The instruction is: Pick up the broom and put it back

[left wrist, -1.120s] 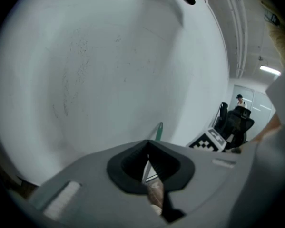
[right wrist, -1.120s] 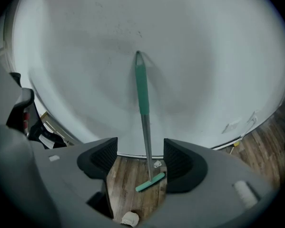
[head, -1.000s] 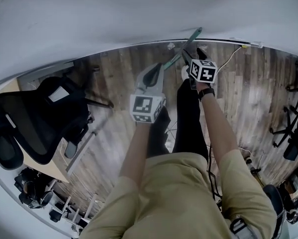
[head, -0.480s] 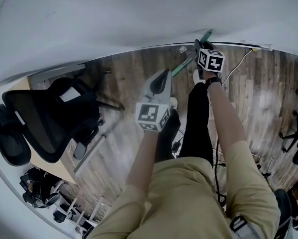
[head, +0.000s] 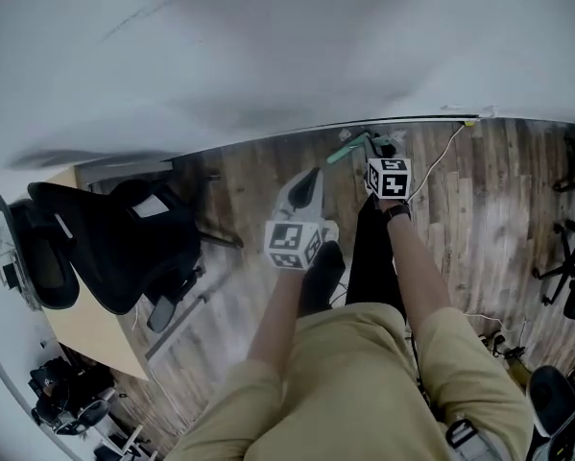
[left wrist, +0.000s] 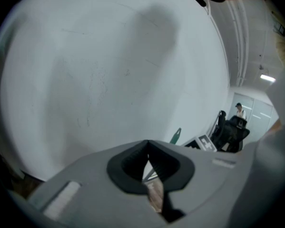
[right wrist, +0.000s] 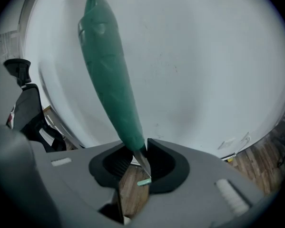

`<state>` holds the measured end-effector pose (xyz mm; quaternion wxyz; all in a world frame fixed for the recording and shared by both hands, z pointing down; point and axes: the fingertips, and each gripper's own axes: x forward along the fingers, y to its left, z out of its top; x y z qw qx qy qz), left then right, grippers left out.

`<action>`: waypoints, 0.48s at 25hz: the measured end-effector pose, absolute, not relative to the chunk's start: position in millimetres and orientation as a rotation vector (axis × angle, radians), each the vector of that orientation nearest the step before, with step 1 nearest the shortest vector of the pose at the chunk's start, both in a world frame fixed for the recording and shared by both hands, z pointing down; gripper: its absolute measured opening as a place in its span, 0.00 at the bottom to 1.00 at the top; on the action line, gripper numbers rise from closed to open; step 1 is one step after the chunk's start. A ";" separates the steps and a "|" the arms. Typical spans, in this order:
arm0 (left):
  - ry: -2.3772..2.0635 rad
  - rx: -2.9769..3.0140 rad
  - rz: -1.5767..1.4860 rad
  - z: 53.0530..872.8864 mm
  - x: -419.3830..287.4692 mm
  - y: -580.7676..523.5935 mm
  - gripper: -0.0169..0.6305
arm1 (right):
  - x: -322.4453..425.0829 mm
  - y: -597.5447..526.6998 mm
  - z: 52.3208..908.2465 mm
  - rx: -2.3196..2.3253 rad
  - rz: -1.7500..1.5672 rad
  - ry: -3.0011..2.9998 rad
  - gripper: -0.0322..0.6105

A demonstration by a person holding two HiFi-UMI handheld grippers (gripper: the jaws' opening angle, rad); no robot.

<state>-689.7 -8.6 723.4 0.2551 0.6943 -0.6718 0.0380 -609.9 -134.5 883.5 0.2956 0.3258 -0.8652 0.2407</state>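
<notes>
The broom's green handle rises up and to the left out of my right gripper, whose jaws have just been closing and now press on its lower end. In the head view the handle shows as a short green bar at the foot of the white wall, beside the right gripper. The broom's head is hidden. My left gripper hovers to the left of it, shut and holding nothing. In the left gripper view its jaws meet at the tip, and the green handle shows beyond them.
The white wall fills the far side. A black office chair and a wooden desk corner stand at the left. A white cable runs along the floor by the wall. More chairs stand at the right.
Both grippers rose and moved closer to the wall. The right gripper's jaws closed on the green handle, which now stands steeper in them. The left gripper stayed shut.
</notes>
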 end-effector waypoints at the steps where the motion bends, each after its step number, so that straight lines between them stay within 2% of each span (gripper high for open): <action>1: -1.831 1.888 0.091 715.3 -690.0 -7.5 0.03 | -608.1 -130.0 869.7 0.870 0.628 -2.314 0.20; 12: -1.891 2.058 0.026 579.6 -686.4 -6.2 0.03 | -584.9 -108.9 632.8 1.131 0.467 -2.571 0.19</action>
